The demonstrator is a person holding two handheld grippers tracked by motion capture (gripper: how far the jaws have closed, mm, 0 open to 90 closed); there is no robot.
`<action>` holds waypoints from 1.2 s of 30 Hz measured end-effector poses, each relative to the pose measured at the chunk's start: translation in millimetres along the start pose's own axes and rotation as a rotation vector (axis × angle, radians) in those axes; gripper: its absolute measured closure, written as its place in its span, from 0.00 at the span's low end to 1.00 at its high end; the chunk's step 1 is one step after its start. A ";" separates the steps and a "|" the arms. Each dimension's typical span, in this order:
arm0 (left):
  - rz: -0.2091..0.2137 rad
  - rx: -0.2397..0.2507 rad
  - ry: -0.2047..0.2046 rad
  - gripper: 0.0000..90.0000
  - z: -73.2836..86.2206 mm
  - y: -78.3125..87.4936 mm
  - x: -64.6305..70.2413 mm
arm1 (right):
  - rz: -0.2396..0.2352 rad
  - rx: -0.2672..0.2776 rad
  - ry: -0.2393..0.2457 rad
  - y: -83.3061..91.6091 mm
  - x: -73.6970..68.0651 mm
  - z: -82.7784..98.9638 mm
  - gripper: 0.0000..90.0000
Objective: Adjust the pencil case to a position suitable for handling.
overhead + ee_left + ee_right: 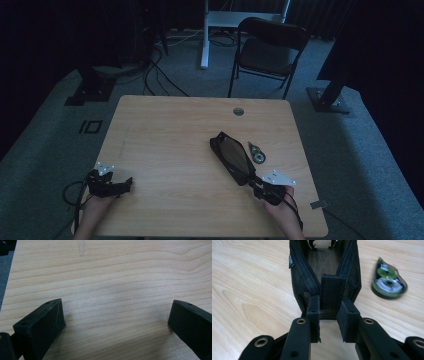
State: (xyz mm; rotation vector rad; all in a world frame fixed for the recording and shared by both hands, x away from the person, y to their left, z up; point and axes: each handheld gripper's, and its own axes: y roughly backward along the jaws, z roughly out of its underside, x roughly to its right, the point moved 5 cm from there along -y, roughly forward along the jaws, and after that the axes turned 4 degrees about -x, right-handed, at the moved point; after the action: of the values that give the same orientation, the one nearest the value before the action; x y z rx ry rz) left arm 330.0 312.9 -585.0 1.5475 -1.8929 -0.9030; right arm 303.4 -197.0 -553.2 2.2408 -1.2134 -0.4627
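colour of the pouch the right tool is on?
Black mesh pouch with a black zipper, open at the top. Clearest in the right gripper view.

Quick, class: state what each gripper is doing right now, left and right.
Left gripper: open, jaws wide apart over bare table, holding nothing.
Right gripper: closed on the end tab of the black mesh pencil case, beside the correction tape dispenser.

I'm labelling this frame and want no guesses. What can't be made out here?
- Pouch inside: right gripper view shows a dark opening cut off by the top edge; contents unknown.
- Right gripper on the pouch's end tab: whether pinched or loose is unclear.
- Tape dispenser: label too small in the dim high view.
- Left gripper: open over bare table.
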 end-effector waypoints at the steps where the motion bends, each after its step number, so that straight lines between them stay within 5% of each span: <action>1: 0.000 0.000 0.000 0.01 0.0 0.0 0.0 | 0.001 0.004 -0.007 2.4 0.4 1.9 0.81; 6: 0.000 0.000 0.000 0.01 0.0 0.0 0.0 | 0.016 0.008 -0.037 9.7 2.9 10.5 0.81; 15: 0.000 0.000 0.000 0.01 0.0 0.0 0.0 | 0.048 0.006 -0.016 22.2 -5.3 20.1 0.81; 36: 0.000 0.000 0.000 0.01 0.0 0.0 0.0 | 0.030 0.003 -0.007 37.6 -17.0 37.0 0.81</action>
State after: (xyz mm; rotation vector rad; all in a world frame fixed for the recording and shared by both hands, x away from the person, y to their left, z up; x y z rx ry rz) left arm 330.0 312.9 -585.0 1.5476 -1.8928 -0.9028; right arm 249.9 -210.5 -559.0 2.2226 -1.2501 -0.4572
